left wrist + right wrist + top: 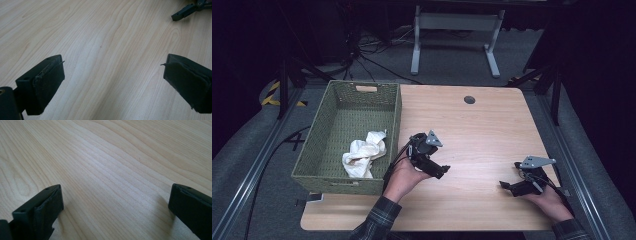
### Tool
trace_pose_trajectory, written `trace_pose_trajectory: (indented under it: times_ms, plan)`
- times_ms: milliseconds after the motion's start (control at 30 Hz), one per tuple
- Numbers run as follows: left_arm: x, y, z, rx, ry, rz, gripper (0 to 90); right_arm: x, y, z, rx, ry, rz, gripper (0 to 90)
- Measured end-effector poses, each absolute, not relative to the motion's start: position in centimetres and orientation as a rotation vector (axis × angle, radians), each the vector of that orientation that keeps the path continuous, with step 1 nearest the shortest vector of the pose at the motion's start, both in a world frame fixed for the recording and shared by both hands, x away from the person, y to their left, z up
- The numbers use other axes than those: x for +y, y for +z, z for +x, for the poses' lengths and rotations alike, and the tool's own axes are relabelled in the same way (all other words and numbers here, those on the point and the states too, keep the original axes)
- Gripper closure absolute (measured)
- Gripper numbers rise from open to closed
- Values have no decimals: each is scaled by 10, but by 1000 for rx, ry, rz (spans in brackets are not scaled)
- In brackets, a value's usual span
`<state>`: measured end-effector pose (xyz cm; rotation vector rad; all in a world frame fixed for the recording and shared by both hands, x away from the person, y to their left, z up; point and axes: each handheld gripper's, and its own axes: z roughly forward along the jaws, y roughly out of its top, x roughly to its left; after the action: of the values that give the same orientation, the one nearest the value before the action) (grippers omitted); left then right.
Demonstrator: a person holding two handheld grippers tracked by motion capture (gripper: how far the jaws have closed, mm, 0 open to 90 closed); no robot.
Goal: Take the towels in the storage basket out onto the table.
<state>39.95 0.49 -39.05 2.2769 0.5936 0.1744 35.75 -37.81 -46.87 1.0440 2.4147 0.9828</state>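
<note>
A green woven basket (396, 119) stands on the left part of the wooden table (482, 125), with a crumpled white cloth (364, 152) lying in its near end. My left gripper (438, 169) is held just right of the basket, a little above the wood, pointing right. In the left gripper view it (112, 75) is open over bare table, with nothing between the jaws. My right gripper (511, 176) sits near the table's front right, pointing left. It (115, 202) is also open over bare wood. One of its jaw tips (183, 11) shows far off in the left gripper view.
A round cable hole (469, 99) sits in the table's far middle. Behind the table stands a white desk frame (457, 30) on grey carpet with cables (377, 60). Black rails run along both sides of the table.
</note>
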Motion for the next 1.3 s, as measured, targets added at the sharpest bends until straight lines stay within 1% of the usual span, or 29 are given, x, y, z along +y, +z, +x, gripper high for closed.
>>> trace_pose_trajectory:
  times_ms: [233,567,967,1167,1300]
  plan:
    - [7,-382,403,573,157,2280,48,-378,-469,357,2415,983,1043,0]
    - [19,-370,412,596,152,2256,56,-378,-469,357,2415,983,1043,0]
    - [33,-353,421,618,184,2248,48,-378,-469,357,2415,982,1044,0]
    - [42,-350,422,630,193,2250,47,-378,-469,357,2415,982,1044,0]
    - [54,-347,423,651,214,2230,48,-378,-469,357,2412,985,1045,0]
